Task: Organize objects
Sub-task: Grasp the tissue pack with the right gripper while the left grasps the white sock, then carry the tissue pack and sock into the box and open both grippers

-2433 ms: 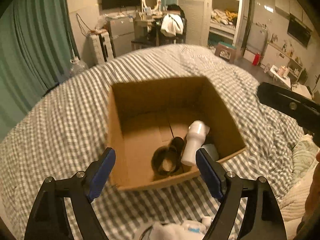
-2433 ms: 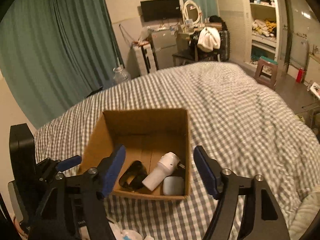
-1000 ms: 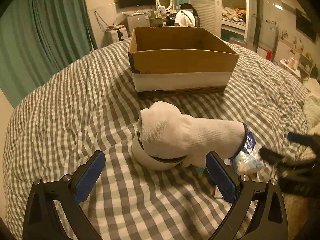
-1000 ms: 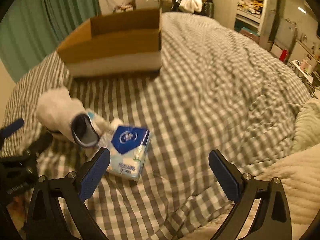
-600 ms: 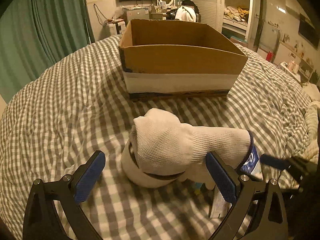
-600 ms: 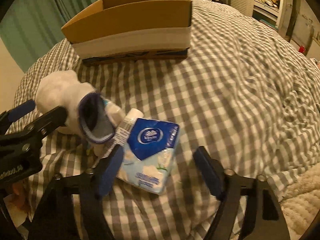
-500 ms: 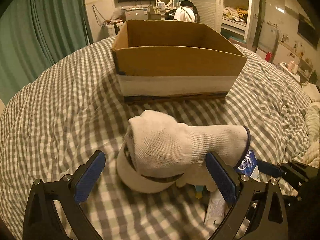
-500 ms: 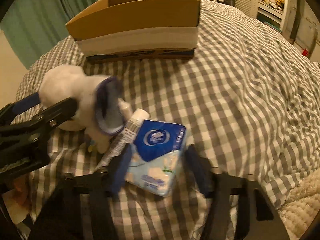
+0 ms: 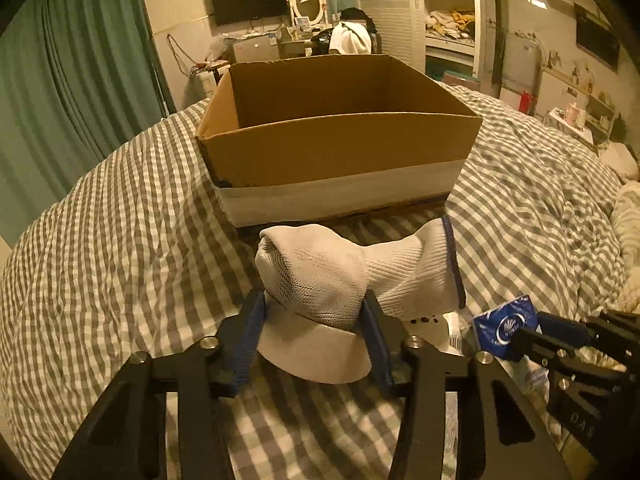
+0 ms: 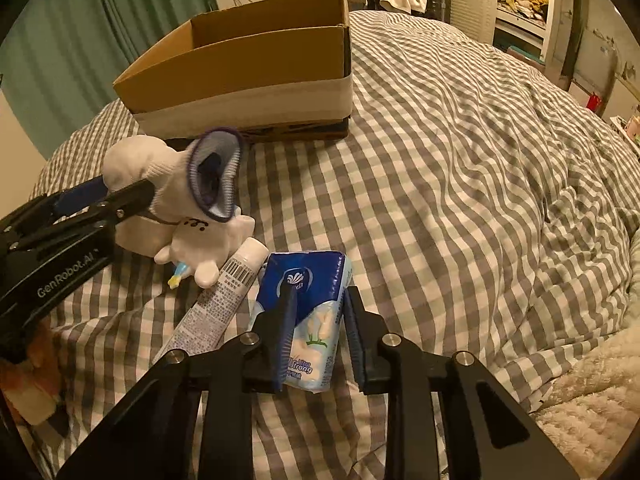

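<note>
Left gripper (image 9: pixel 314 318) is sitting low in the frame's bottom center, level and aimed at the cardboard box (image 9: pixel 336 152), blue pads pinching the white sock (image 9: pixel 320 276) at mid-frame. Sock's navy-edged cuff is flaring right, draped over a white object (image 9: pixel 316 354). Right gripper (image 10: pixel 318 320) is coming in at lower center of its view, fingers clamped on the blue tissue pack (image 10: pixel 310 308), which is lying on the checked bedspread (image 10: pixel 460 168). White tube (image 10: pixel 224 296) is lying just left of the pack. Box is sitting upper left there.
</note>
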Motion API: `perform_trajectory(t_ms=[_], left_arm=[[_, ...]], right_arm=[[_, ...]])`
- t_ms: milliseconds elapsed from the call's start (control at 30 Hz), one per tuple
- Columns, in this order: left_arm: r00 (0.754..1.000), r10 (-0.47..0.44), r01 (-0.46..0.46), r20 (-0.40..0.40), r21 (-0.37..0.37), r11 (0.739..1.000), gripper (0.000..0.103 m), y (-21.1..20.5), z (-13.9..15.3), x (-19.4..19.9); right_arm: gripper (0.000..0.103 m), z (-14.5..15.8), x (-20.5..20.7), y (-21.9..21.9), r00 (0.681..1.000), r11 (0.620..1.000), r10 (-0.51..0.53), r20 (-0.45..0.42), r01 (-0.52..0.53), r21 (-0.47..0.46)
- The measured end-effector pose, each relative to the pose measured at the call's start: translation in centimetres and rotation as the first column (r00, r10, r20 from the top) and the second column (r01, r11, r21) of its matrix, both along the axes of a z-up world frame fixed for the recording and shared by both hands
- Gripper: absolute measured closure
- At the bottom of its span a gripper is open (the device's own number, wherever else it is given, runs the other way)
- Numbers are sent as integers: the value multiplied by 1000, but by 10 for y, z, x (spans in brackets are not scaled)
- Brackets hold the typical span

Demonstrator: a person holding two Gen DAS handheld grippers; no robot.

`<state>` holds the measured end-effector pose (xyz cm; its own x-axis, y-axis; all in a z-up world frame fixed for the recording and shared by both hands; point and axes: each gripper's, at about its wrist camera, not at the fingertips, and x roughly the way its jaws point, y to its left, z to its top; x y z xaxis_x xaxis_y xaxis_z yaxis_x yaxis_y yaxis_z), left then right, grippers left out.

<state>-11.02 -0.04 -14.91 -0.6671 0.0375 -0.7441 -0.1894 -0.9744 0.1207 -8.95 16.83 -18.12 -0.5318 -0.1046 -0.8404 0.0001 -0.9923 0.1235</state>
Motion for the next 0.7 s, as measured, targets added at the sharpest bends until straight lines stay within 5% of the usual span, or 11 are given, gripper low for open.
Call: perform_trajectory(t_ms=[233,700], left_arm=[[999,-25,25,-27,-6,1000,72,-7,21,22],[994,40,-35,-101,53,998,73,-37,75,66]], right_arm=[[80,6,3,-1,1000,1000,-9,-6,9,19],[86,42,35,-15,995,999,7,-96,-2,53]])
